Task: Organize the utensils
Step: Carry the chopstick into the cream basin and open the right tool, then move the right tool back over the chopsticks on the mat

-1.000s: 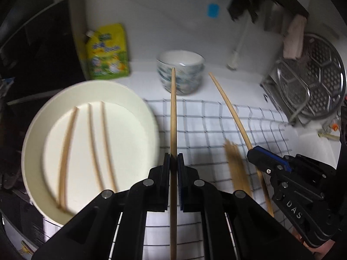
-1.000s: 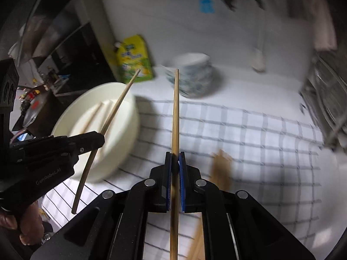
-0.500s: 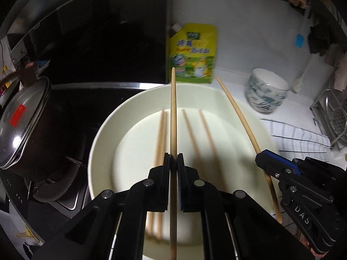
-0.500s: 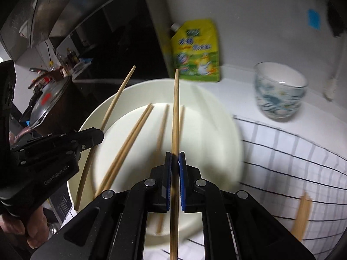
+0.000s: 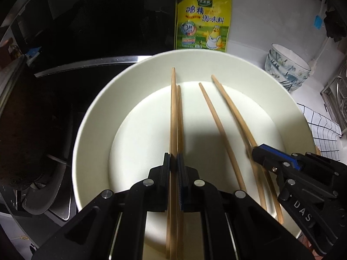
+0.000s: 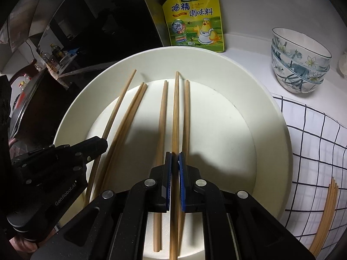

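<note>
White table (image 6: 249,49) with a checked cloth (image 6: 314,151) at the right carries the scene, and the view has changed much in one second: both grippers were over the cloth then, and now they hang over the big cream plate (image 5: 271,91), which fills both wrist views. I judge this means the carrying is finished and only the release is left for these two sticks. The plate has three chopsticks lying flat in it, all pointing to the yellow seasoning pouch (image 6: 195,17). The left gripper (image 5: 174,164) has its jaws closed tightly on one chopstick (image 5: 173,108), which sits just above a lying one. The right gripper (image 6: 174,164) also grips one chopstick (image 6: 175,112), jaws almost together, between two lying sticks. More chopsticks (image 6: 325,212) wait on the cloth, thin, pale wood, straight and smooth.
</note>
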### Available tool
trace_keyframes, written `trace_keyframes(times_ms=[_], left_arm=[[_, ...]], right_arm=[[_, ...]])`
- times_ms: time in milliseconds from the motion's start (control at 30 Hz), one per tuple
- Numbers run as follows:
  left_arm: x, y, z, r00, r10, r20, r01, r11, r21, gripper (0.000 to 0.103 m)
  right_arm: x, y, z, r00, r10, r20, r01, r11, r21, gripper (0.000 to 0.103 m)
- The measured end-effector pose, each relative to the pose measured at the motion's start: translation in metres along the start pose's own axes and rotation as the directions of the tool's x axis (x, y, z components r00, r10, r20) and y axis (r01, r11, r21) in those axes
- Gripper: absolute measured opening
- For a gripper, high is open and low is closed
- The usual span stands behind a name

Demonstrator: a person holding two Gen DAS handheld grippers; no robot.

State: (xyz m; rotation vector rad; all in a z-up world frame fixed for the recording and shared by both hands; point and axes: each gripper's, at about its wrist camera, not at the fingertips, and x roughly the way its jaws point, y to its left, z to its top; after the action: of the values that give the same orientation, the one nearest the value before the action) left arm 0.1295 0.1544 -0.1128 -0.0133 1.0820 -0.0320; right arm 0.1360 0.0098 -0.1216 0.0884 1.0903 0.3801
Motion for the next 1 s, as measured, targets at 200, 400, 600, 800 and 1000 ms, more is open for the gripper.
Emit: trace_keyframes(times_ms=[200,400,600,800,1000], left_arm=[[0.000,0.003,0.001,1.000,-0.010,0.002,0.011,1.000,-0.022,0.024],[-0.013,0.008,0.000,0.999,-0.001,0.034,0.003,0.999,-0.047,0.042],[-0.028,0.005,-0.003,0.999,-0.002,0.054,0.004,0.999,-0.054,0.048],[-0.047,0.000,-0.010,0.997,-0.001,0.077,0.006,0.998,-0.060,0.052],[-0.064,-0.008,-0.015,0.995,-0.007,0.099,0.013,0.998,-0.065,0.058]], right_arm=[[-0.007,-0.001,-0.003,1.000,-0.018,0.018,0.018,1.000,-0.002,0.019],[-0.020,-0.001,-0.002,0.998,-0.025,0.050,0.025,1.000,-0.011,0.019],[-0.034,0.001,-0.008,0.998,-0.026,0.064,0.027,0.999,-0.022,0.021],[-0.057,0.002,-0.021,0.996,-0.023,0.083,0.025,0.999,-0.026,0.025],[-0.080,-0.003,-0.032,0.994,-0.030,0.102,0.033,0.999,-0.026,0.028]])
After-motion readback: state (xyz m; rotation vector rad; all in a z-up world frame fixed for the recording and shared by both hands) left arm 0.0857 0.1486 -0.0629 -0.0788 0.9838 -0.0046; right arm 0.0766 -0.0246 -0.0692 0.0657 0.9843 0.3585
